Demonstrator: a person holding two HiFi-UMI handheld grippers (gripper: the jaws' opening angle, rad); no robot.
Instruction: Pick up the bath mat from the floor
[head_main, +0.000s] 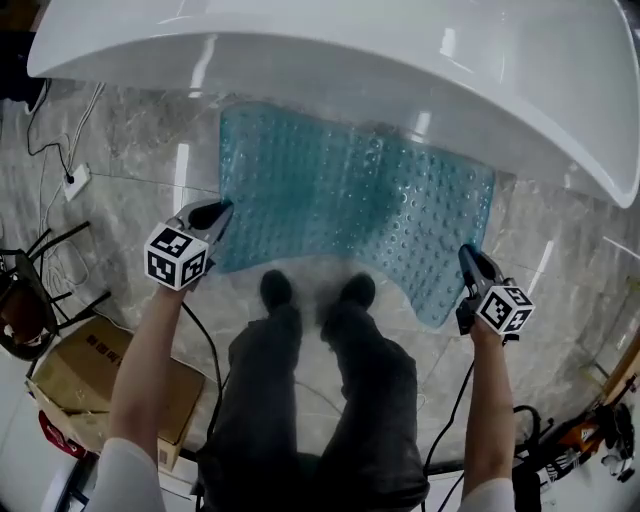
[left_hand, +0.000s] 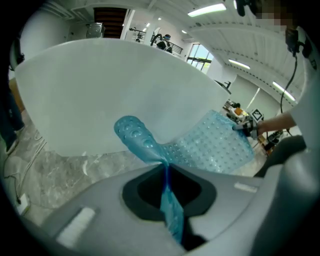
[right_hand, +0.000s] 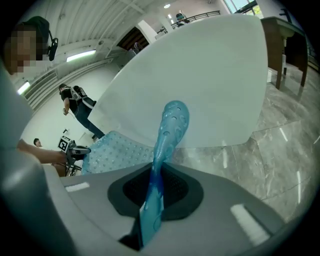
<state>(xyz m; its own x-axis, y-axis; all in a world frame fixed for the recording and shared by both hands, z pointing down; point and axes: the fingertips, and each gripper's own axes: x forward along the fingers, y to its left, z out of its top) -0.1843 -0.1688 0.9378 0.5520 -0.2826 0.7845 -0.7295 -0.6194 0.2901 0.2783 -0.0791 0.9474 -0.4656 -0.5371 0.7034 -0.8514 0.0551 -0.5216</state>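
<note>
1. Head view: the blue bath mat (head_main: 350, 190) hangs spread between both grippers, in front of the white bathtub (head_main: 400, 60) and above the marble floor (head_main: 130, 140). Whether its far edge has cleared the floor cannot be told.
2. Left gripper (head_main: 222, 208): jaws nearly together, pinching the mat's near-left corner. The left gripper view shows the thin sheet clamped between them.
3. Right gripper (head_main: 467, 250): jaws likewise nearly together, clamped on the near-right corner.
4. Slip hazard: each grip takes only a narrow strip of pliable edge. A sudden pull would probably draw a corner out.
5. Drag hazard: any part of the underside gripping the floor would load both grips unevenly.
6. Snag hazard: raising the mat forward could catch it on the overhanging bathtub.
7. Trip hazard: the sagging near edge hangs just ahead of the person's shoes (head_main: 276, 288).
</note>
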